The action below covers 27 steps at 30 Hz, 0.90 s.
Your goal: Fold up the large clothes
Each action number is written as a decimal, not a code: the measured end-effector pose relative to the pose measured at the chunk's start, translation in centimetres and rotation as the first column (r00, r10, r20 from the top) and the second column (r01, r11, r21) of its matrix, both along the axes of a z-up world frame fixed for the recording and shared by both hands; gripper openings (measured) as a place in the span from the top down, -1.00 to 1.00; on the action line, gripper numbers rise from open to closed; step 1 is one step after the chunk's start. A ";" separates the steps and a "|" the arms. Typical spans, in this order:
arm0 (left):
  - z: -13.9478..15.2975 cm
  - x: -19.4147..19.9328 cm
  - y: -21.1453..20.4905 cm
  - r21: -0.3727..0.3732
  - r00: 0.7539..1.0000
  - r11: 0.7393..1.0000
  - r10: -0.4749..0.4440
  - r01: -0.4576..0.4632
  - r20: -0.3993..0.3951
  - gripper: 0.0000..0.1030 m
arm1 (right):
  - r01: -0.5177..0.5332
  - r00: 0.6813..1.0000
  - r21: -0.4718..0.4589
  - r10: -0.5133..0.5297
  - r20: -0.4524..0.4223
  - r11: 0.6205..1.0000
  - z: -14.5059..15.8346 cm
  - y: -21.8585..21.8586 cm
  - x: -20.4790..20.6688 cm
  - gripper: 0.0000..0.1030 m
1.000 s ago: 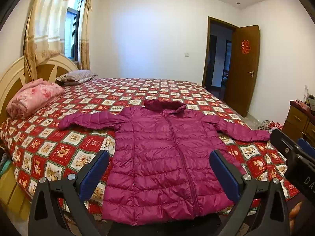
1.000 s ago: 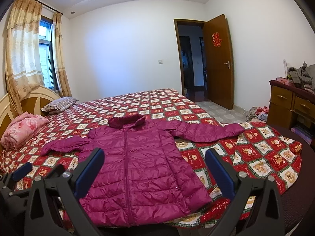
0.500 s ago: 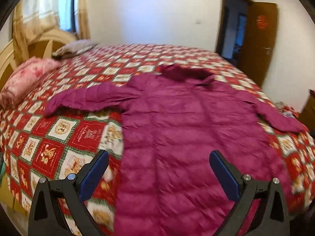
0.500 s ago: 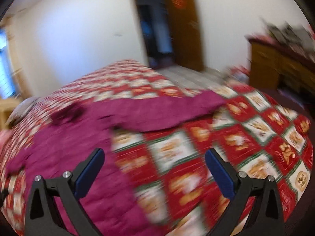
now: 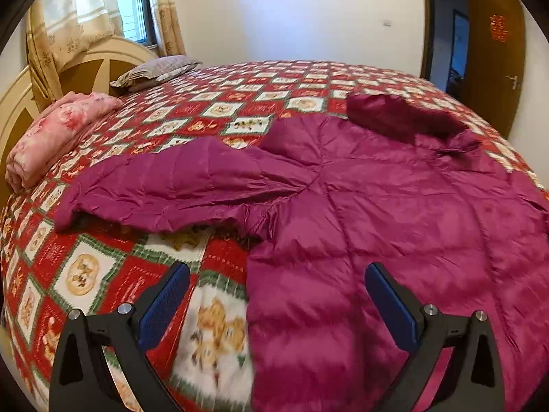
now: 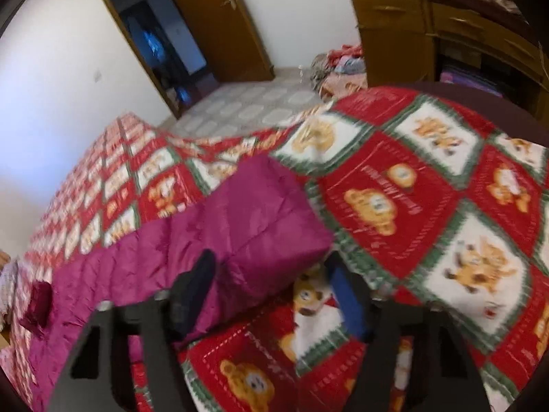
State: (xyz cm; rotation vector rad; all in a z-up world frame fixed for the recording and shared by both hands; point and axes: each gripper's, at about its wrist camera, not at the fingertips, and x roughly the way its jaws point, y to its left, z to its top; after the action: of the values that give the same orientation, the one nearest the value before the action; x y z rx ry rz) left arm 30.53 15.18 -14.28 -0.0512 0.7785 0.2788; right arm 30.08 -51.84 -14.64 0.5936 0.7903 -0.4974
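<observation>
Magenta quilted nylon: the jacket (image 5: 394, 206) lay face-up and spread on the bed (image 5: 240, 103), hood toward the far side, both sleeves out flat. Judged light, puffy and slick; it would likely slide under a shallow pinch and spring back from a loose crease, so you would want a deep bite on a seam or cuff.

Your left claw (image 5: 274, 304) stood wide open over the jacket's side edge below the armpit, nothing between the pads. Your right claw (image 6: 271, 292) was closing at the cuff end of the right sleeve (image 6: 260, 216); the sleeve's corner sat between the fingers, contact not confirmed through the blur.

Edges: that cuff lay near the bed's corner, floor beyond, and a dresser (image 6: 429, 27) stood close on that side. Open bedspread lay beyond the left sleeve (image 5: 178, 189); a folded pink blanket (image 5: 58, 134) and a pillow (image 5: 158, 70) sat well apart by the headboard.
</observation>
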 end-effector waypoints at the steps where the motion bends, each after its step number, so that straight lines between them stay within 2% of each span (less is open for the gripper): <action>1: -0.4 0.5 0.1 0.008 1.000 1.000 0.007 -0.007 -0.006 -0.98 | 0.008 1.000 -0.016 -0.009 -0.019 1.000 -0.5 -0.3 0.5 -0.10; 4: -1.8 1.4 0.1 0.033 0.999 0.999 0.019 -0.018 -0.031 -0.98 | 0.031 0.999 -0.082 -0.033 -0.013 0.996 -0.2 -0.1 0.2 0.13; 6: -2.6 1.7 0.0 0.029 0.999 1.000 0.014 -0.013 -0.031 -0.98 | 0.025 1.000 -0.123 -0.027 -0.011 0.992 0.4 0.0 0.1 0.68; 7: -3.0 1.5 -0.1 0.022 1.000 1.000 0.009 -0.009 -0.016 -0.98 | 0.003 1.000 -0.138 -0.004 -0.009 0.990 0.9 0.1 0.2 0.75; 10: -3.4 1.3 0.0 -0.002 1.000 1.000 -0.001 0.001 0.009 -0.98 | -0.053 0.999 -0.201 0.053 -0.001 0.978 2.4 0.8 0.5 0.78; 12: -3.6 1.4 0.8 -0.065 1.000 0.998 -0.003 0.004 0.014 -0.98 | -0.089 0.994 -0.264 0.101 0.030 0.960 4.2 2.1 0.9 0.79; 14: -3.7 1.2 1.4 -0.107 1.000 0.994 -0.004 0.007 0.024 -0.98 | -0.138 0.983 -0.325 0.169 0.069 0.936 6.6 4.4 1.2 0.79; 16: -3.7 1.2 1.3 -0.102 1.000 0.995 -0.005 0.008 0.029 -0.98 | -0.205 0.960 -0.354 0.258 0.109 0.912 8.9 7.6 1.4 0.79; 19: -3.7 1.2 1.1 -0.094 1.000 0.996 -0.005 0.007 0.030 -0.98 | -0.339 0.899 -0.398 0.419 0.132 0.852 11.7 13.4 1.8 0.79; 21: -3.8 1.1 1.2 -0.097 0.999 0.995 -0.005 0.009 0.033 -0.98 | -0.429 0.841 -0.419 0.523 0.138 0.800 12.6 18.0 2.3 0.79; 27: -3.8 0.9 1.3 -0.101 0.999 0.995 -0.008 0.013 0.047 -0.98 | -0.649 0.662 -0.415 0.742 0.104 0.637 11.2 30.5 3.0 0.79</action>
State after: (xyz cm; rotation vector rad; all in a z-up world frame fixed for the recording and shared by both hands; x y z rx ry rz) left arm 31.45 16.49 -18.09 -0.1491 0.7457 0.2271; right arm 33.04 -21.39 -3.49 -0.0202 0.5913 0.1863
